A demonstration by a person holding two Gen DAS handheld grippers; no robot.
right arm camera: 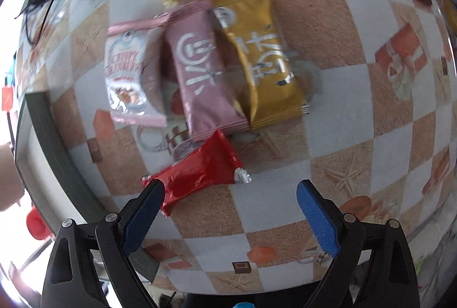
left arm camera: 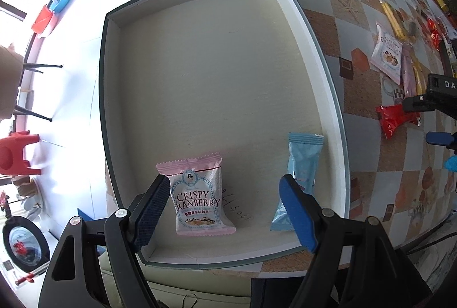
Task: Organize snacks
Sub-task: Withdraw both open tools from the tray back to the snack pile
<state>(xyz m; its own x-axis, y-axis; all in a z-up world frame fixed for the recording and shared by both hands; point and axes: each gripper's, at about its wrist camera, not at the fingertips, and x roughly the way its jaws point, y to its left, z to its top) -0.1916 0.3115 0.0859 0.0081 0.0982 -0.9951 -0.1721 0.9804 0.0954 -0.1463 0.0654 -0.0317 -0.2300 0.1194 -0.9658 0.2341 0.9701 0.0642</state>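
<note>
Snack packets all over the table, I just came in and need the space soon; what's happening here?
Someone with two handheld grippers is sorting snacks into a shallow box. A pink Crispy Cranberry packet and a light blue packet lie inside it, under the open left gripper. The right gripper, also open, hovers by a red packet on the table, with several more packets beyond.

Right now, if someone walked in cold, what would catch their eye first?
Probably the big shallow box, almost bare but for a pink Crispy Cranberry packet and a light blue packet near its front. Next, the snack pile on the checkered tablecloth, with the red packet nearest the open right tool.
</note>
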